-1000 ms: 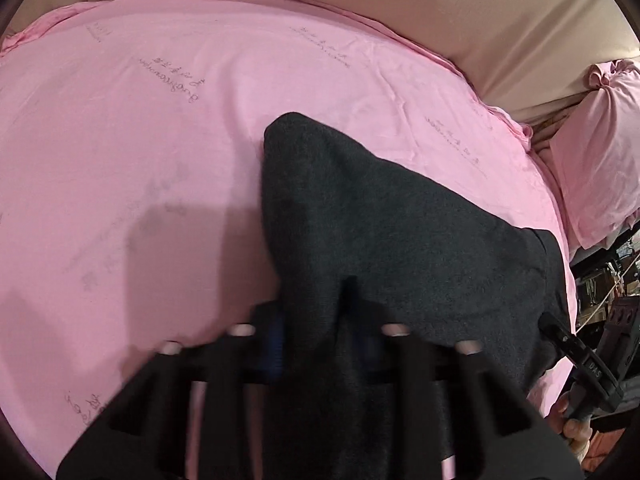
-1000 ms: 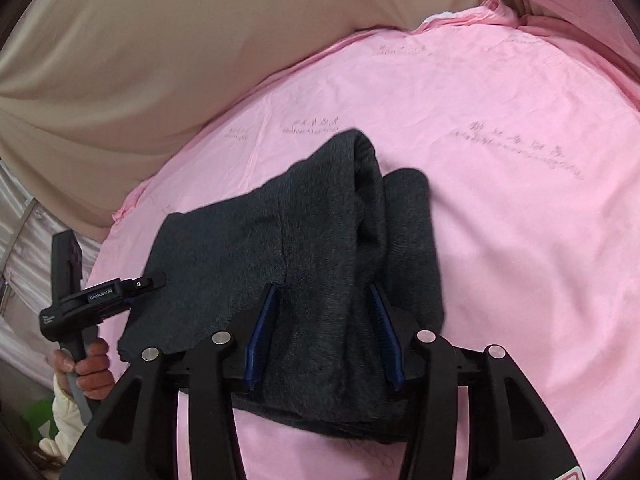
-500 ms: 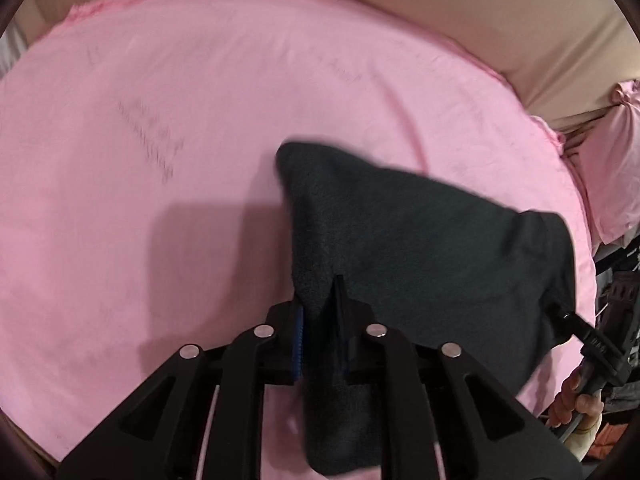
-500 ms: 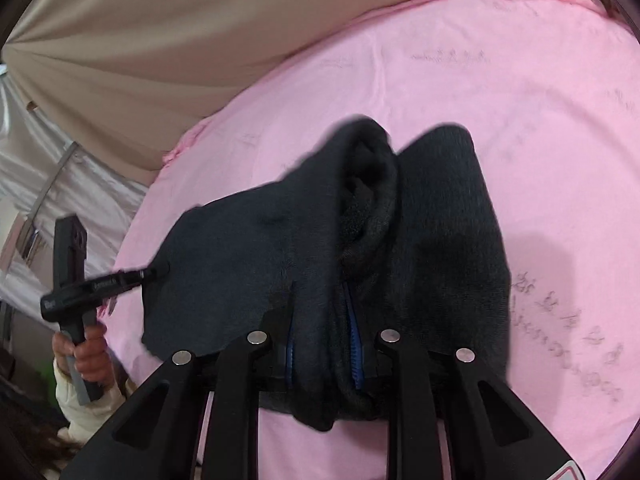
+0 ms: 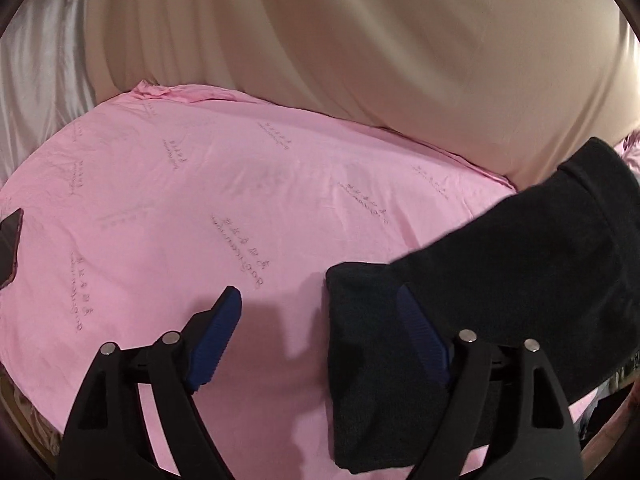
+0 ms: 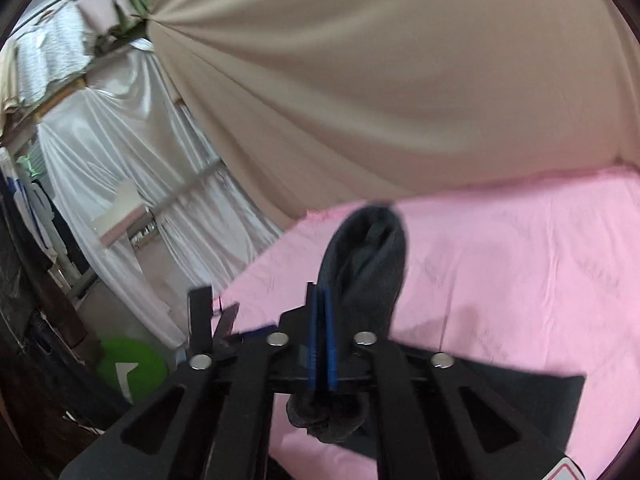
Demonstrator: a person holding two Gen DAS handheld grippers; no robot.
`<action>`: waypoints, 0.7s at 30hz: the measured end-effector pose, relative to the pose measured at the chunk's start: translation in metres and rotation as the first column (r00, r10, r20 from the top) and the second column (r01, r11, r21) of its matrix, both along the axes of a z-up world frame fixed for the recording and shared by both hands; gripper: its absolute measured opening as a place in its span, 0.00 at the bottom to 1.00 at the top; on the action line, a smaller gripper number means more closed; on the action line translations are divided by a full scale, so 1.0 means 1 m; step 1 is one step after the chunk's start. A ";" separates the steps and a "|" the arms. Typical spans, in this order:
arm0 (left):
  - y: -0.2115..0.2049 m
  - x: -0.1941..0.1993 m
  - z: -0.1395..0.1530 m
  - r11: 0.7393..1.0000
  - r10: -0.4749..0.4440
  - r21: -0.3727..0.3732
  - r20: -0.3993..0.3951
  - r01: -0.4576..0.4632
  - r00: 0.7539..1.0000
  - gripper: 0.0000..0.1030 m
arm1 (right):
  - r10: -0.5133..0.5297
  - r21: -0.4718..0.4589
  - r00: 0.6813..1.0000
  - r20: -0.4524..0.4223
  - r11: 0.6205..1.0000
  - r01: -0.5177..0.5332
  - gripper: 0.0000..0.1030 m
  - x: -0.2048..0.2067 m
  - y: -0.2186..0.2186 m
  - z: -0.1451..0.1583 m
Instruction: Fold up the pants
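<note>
Pants [image 5: 500, 304] moved: a second ago both grippers pinched the dark cloth low over the pink sheet; now the left one has let go and the right one has lifted its end.

Pants position: in the left wrist view, one folded end lies on the bed at lower right and the rest rises toward the upper right, off the sheet. In the right wrist view a bunched ridge of cloth [image 6: 366, 264] stands up just beyond the fingers.

Right gripper [image 6: 320, 344]: blue pads shut tight. Cloth bunches right around and under them, so it reads as pinching a thin fold, likely to carry that end over for the next fold.

Left gripper [image 5: 320, 344]: fingers [image 5: 216, 340] opening, wide apart, nothing clamped. The right-hand pad overlaps the pants' edge in view; contact can't be judged. Release probably leaves this end as the anchor.

Pink sheet [image 5: 200, 208] covers the bed, beige curtain [image 5: 360, 60] behind. White drapes [image 6: 132, 184] and a green object [image 6: 132, 368] lie off the bed's edge.
</note>
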State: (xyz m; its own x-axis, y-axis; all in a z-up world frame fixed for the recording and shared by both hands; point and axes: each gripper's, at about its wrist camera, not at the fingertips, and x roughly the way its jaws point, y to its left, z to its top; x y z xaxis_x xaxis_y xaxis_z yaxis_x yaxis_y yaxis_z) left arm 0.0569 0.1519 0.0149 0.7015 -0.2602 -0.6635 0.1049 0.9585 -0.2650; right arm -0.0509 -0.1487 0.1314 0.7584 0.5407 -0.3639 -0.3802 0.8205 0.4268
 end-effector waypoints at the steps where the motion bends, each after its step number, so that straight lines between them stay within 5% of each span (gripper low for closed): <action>1: 0.000 -0.001 -0.003 1.000 0.001 -0.002 -0.006 -0.001 1.000 0.77 | -0.063 -0.038 0.998 -0.013 0.997 0.062 0.00 -0.006 -0.011 -0.008; 3: -0.004 0.001 -0.014 1.000 -0.010 0.005 -0.028 0.010 1.000 0.78 | -0.211 -0.165 0.971 -0.108 0.967 0.192 0.00 -0.010 -0.038 -0.050; 4: -0.009 0.004 -0.024 1.000 -0.022 0.016 -0.053 0.023 0.998 0.78 | -0.249 -0.206 0.953 -0.171 0.955 0.213 0.10 -0.009 -0.046 -0.075; 7: -0.026 0.014 -0.057 0.998 -0.063 0.018 -0.141 0.066 0.988 0.78 | -0.262 -0.135 0.880 -0.397 0.965 0.227 0.17 -0.003 -0.065 -0.145; 10: -0.042 0.018 -0.073 0.994 -0.107 -0.012 -0.197 0.107 0.975 0.78 | -0.203 -0.103 0.889 -0.410 0.979 0.175 0.61 0.002 -0.052 -0.166; 11: -0.047 0.018 -0.076 0.993 -0.113 -0.007 -0.206 0.114 0.972 0.78 | -0.194 -0.118 0.897 -0.398 0.980 0.159 0.68 0.006 -0.048 -0.166; 17: -0.052 0.011 -0.087 0.993 -0.106 0.034 -0.223 0.117 0.969 0.79 | -0.217 -0.228 0.885 -0.411 0.965 0.131 0.73 0.040 -0.034 -0.183; 19: -0.050 0.012 -0.093 0.993 -0.101 0.033 -0.238 0.112 0.966 0.80 | -0.190 -0.204 0.869 -0.457 0.973 0.106 0.74 0.054 -0.036 -0.202; 21: -0.049 0.013 -0.098 0.994 -0.096 0.032 -0.255 0.108 0.962 0.80 | -0.183 -0.197 0.885 -0.428 0.975 0.106 0.72 0.059 -0.031 -0.206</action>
